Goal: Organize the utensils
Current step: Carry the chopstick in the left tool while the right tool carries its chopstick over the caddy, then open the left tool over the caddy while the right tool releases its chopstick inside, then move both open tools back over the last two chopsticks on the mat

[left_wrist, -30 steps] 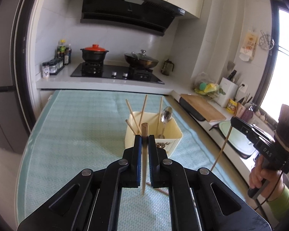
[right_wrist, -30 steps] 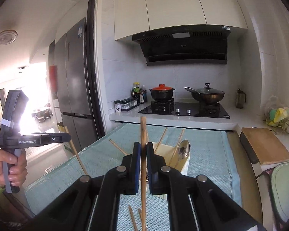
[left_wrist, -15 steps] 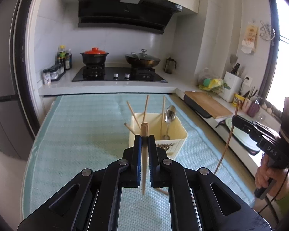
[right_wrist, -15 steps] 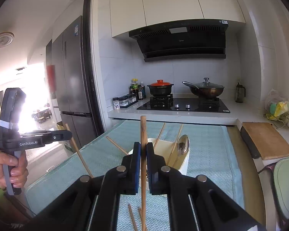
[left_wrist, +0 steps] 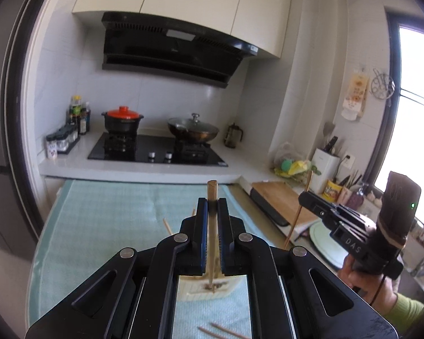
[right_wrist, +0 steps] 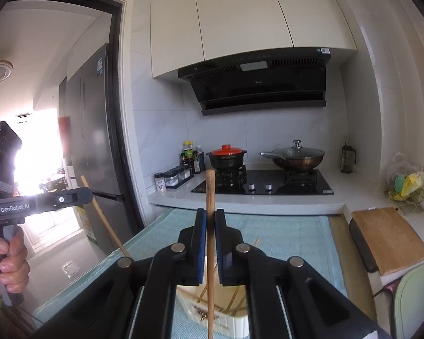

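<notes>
My left gripper (left_wrist: 212,202) is shut on a wooden chopstick (left_wrist: 212,189) that stands upright, its lower tip hanging over the cream utensil box (left_wrist: 206,289) on the teal cloth. My right gripper (right_wrist: 211,213) is shut on a second upright chopstick (right_wrist: 210,186) above the same box (right_wrist: 234,322), which holds several chopsticks (right_wrist: 231,302). Both jaws hide most of the box. In the left wrist view the right gripper (left_wrist: 302,197) hangs to the right with its chopstick (left_wrist: 295,220). Two loose chopsticks (left_wrist: 223,331) lie on the cloth in front of the box.
The teal cloth (left_wrist: 104,220) covers the table. Behind it runs a counter with a black hob (left_wrist: 155,152), a red-lidded pot (left_wrist: 122,120), a wok (left_wrist: 193,131) and spice jars (left_wrist: 60,141). A wooden cutting board (right_wrist: 387,237) lies at the right, a fridge (right_wrist: 93,147) at the left.
Both grippers have risen with their chopsticks and the view has tipped up. The utensil box has slid down in both views and is now mostly hidden under the jaws.
</notes>
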A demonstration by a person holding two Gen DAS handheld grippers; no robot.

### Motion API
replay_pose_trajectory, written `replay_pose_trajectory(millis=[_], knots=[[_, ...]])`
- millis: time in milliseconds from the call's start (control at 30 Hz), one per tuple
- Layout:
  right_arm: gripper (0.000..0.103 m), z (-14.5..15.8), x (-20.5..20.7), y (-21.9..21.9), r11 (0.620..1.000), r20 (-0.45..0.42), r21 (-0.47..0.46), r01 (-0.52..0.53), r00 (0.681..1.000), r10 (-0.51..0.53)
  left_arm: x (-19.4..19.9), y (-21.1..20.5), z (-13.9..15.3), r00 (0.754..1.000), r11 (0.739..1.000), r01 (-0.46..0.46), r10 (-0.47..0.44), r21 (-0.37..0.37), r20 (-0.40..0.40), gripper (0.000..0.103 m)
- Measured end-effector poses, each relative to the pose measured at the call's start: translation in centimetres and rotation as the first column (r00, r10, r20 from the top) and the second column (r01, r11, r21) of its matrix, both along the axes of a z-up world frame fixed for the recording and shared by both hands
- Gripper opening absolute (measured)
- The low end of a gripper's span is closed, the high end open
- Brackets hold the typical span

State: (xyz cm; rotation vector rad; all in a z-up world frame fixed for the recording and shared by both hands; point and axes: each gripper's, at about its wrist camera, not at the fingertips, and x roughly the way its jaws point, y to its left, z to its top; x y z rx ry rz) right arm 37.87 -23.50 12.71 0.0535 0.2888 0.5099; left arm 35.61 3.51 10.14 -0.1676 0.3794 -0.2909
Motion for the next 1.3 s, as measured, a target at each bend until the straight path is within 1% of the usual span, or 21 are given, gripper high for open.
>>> replay_pose_trajectory(millis=[67, 100, 233, 300, 367, 533, 567, 600, 633, 667, 700, 733, 800, 867, 933, 967, 1033, 1067, 1167, 1233, 1300], knots=[[0.006, 0.5, 1.6, 0.9, 0.999, 0.048, -0.019, 0.035, 0.998, -0.034, 1.8, -1.0, 0.2, 0.998, 0.998, -0.046, 0.044, 0.044, 0.034, 0.004], [0.006, 0.4, 2.5, 1.3, 0.999, 0.056, -0.021, 0.044, 0.998, -0.043, 2.9, -1.4, -0.1, 0.998, 0.997, -0.055, 0.053, 0.049, 0.029, 0.004], [0.006, -1.7, 5.5, 2.7, 0.995, 0.061, -0.056, 0.086, 0.995, -0.083, 7.0, -2.1, -3.1, 0.996, 0.997, -0.074, 0.076, 0.035, -0.056, 0.004], [0.006, -3.7, 7.0, 2.9, 0.993, 0.013, -0.059, 0.097, 0.995, -0.097, 8.5, -2.4, -5.1, 0.990, 0.996, -0.078, 0.083, 0.049, -0.112, 0.004], [0.006, -5.9, 8.4, 2.8, 0.995, -0.074, -0.043, 0.090, 0.993, -0.093, 9.5, -2.8, -7.3, 0.982, 0.995, -0.074, 0.084, 0.065, -0.172, 0.004], [0.008, -10.7, 10.4, 2.8, 0.993, -0.252, -0.090, 0.072, 0.963, -0.093, 11.4, -3.7, -10.9, 0.948, 0.994, -0.041, 0.069, 0.098, -0.310, 0.006], [0.010, -11.1, 10.6, 2.8, 0.991, -0.273, -0.110, 0.073, 0.957, -0.101, 11.6, -3.7, -11.1, 0.942, 0.994, -0.045, 0.076, 0.102, -0.327, 0.008], [0.019, -11.1, 10.7, 2.8, 0.990, -0.284, -0.124, 0.072, 0.953, -0.105, 11.6, -3.6, -11.0, 0.939, 0.994, -0.048, 0.079, 0.098, -0.335, 0.017], [0.032, -10.8, 10.6, 2.5, 0.990, -0.282, -0.125, 0.069, 0.954, -0.102, 11.4, -3.4, -10.5, 0.940, 0.994, -0.055, 0.083, 0.091, -0.331, 0.030], [0.035, -10.1, 10.3, 2.2, 0.991, -0.271, -0.116, 0.066, 0.958, -0.095, 11.0, -3.1, -9.8, 0.944, 0.994, -0.068, 0.090, 0.081, -0.317, 0.037], [0.036, -9.2, 9.9, 1.7, 0.993, -0.253, -0.102, 0.064, 0.964, -0.088, 10.4, -2.6, -8.8, 0.950, 0.994, -0.082, 0.099, 0.071, -0.296, 0.047], [0.036, -8.1, 9.5, 1.3, 0.994, -0.237, -0.091, 0.059, 0.968, -0.079, 9.9, -2.3, -7.8, 0.956, 0.994, -0.094, 0.108, 0.062, -0.274, 0.054], [0.036, -5.9, 8.7, 0.7, 0.995, -0.211, -0.087, 0.039, 0.976, -0.057, 8.7, -1.4, -5.7, 0.964, 0.993, -0.105, 0.113, 0.047, -0.239, 0.058], [0.037, -4.1, 7.1, 0.0, 0.995, -0.181, -0.098, 0.016, 0.983, -0.034, 6.8, -0.7, -4.2, 0.971, 0.995, -0.098, 0.103, 0.037, -0.214, 0.065], [0.037, -3.1, 5.1, -0.5, 0.992, -0.162, -0.124, -0.014, 0.987, -0.006, 4.6, -0.3, -3.7, 0.976, 0.996, -0.083, 0.090, 0.039, -0.197, 0.078], [0.037, -3.1, 4.0, -0.8, 0.990, -0.157, -0.138, -0.030, 0.988, 0.008, 3.4, -0.2, -3.9, 0.977, 0.996, -0.073, 0.081, 0.045, -0.196, 0.080], [0.038, -4.2, 1.4, -1.4, 0.983, -0.167, -0.173, -0.063, 0.985, 0.034, 1.3, -0.1, -5.3, 0.975, 0.998, -0.041, 0.052, 0.057, -0.217, 0.085], [0.039, -5.2, 0.0, -1.6, 0.979, -0.182, -0.189, -0.083, 0.982, 0.048, 0.1, -0.2, -6.7, 0.971, 0.998, -0.025, 0.040, 0.065, -0.236, 0.086], [0.039, -10.2, -4.3, -2.5, 0.961, -0.241, -0.246, -0.126, 0.968, 0.065, -2.7, -0.8, -11.9, 0.953, 0.995, -0.016, 0.046, 0.100, -0.301, 0.086], [0.039, -14.3, -7.2, -3.0, 0.944, -0.275, -0.308, -0.120, 0.961, 0.033, -4.0, -1.7, -15.8, 0.930, 0.993, -0.024, 0.064, 0.114, -0.363, 0.086], [0.039, -17.9, -9.5, -3.7, 0.938, -0.331, -0.326, -0.120, 0.944, 0.006, -4.8, -2.9, -19.5, 0.896, 0.996, -0.007, 0.044, 0.084, -0.442, 0.086]])
